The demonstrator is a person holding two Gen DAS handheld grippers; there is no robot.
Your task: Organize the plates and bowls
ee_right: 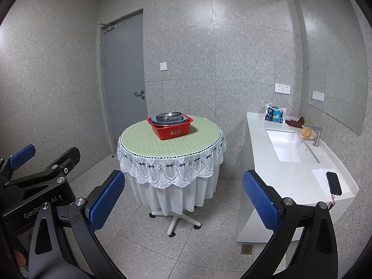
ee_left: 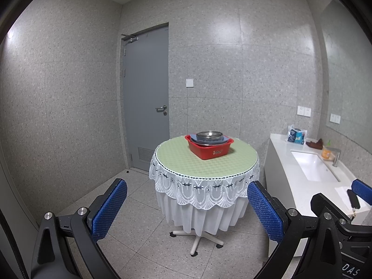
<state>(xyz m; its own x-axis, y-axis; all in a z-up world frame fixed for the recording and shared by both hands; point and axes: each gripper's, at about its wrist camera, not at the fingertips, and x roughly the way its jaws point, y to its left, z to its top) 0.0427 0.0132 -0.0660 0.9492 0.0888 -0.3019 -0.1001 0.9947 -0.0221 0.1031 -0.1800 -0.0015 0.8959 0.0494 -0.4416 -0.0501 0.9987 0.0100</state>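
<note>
A red plastic basin sits toward the back of a round table with a green top and white lace skirt. Inside it lies a blue plate, and a steel bowl rests on the plate. My left gripper is open and empty, well short of the table, above the floor. My right gripper is also open and empty, just as far back. Each view catches the other gripper's blue pad at its edge.
A white counter with a sink runs along the right wall. On it are a black phone, a tissue pack, an orange bottle and a faucet. A grey shut door stands behind the table. A floor drain is nearby.
</note>
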